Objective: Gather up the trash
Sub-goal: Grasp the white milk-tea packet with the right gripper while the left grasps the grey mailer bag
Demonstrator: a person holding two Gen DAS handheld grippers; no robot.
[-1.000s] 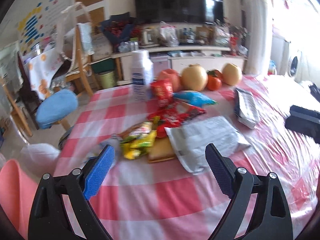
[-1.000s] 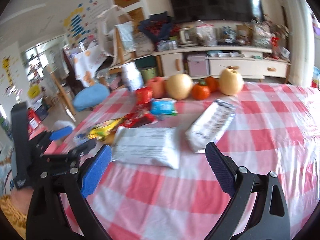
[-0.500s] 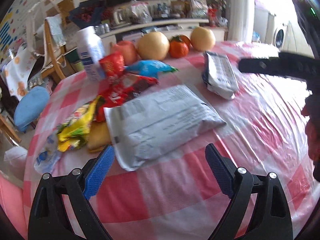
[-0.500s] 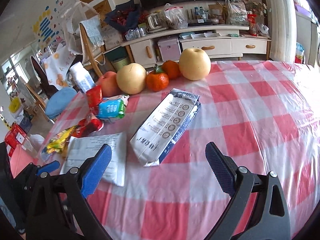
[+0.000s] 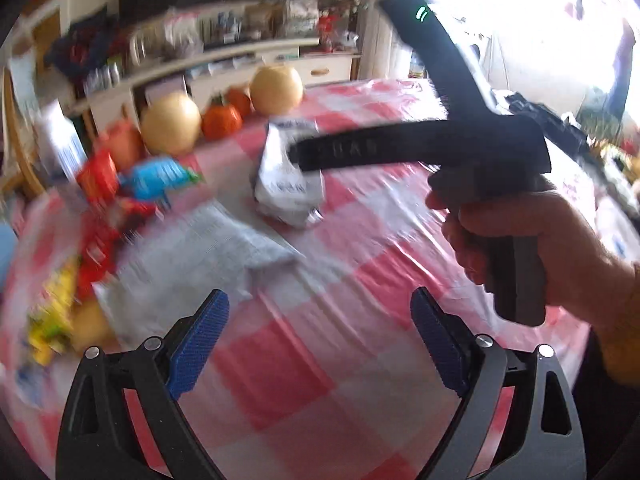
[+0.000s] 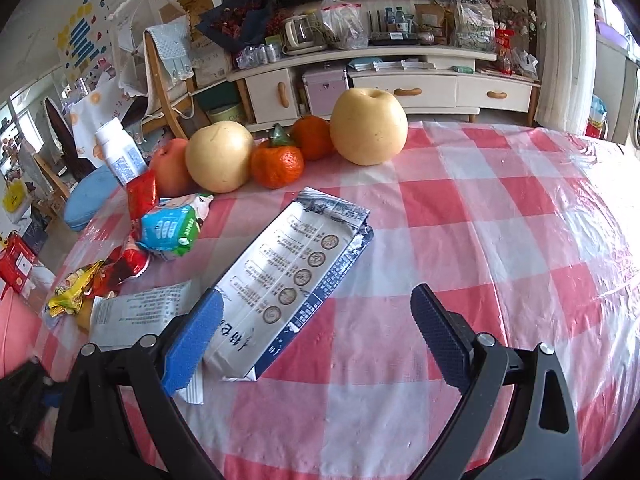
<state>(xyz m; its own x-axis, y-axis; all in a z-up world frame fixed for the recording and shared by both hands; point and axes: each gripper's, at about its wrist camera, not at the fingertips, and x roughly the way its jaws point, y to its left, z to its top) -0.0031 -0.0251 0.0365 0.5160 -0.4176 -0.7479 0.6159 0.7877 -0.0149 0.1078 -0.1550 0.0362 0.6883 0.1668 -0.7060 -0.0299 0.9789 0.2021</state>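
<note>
my right hand-held gripper (image 6: 316, 338) is released, jaws spread wide, nothing between them, hovering low over the red-and-white checked tabletop (image 6: 480, 240). its left blue pad (image 6: 192, 350) overlaps the near corner of a flattened white-and-navy printed carton (image 6: 292, 280) in the picture; i cannot tell whether it touches. the carton lies flat, running diagonally away toward the fruit. to its left lies a grey printed mailer bag (image 6: 136, 314), partly hidden behind the pad. further left is a loose cluster of wrappers: a yellow snack wrapper (image 6: 72, 294), a red crumpled wrapper (image 6: 128, 264), a blue-and-white packet (image 6: 172, 228) and a red packet (image 6: 142, 196) standing behind it. along the far edge sit two yellow pears (image 6: 370, 126), two oranges (image 6: 278, 164), a reddish apple (image 6: 170, 168) and a tilted white bottle (image 6: 120, 152). my left hand-held gripper (image 5: 316, 338) is also released, jaws wide apart and holding nothing, above the checked cloth. its view is motion-blurred. in it, my right hand (image 5: 532, 248) grips the handle of the right tool at right of frame, whose black bar reaches across above the carton (image 5: 288, 184). the mailer bag (image 5: 200, 256) lies ahead and left of the left pad, with the wrappers smeared at the left edge; blur hides finer detail there.
</note>
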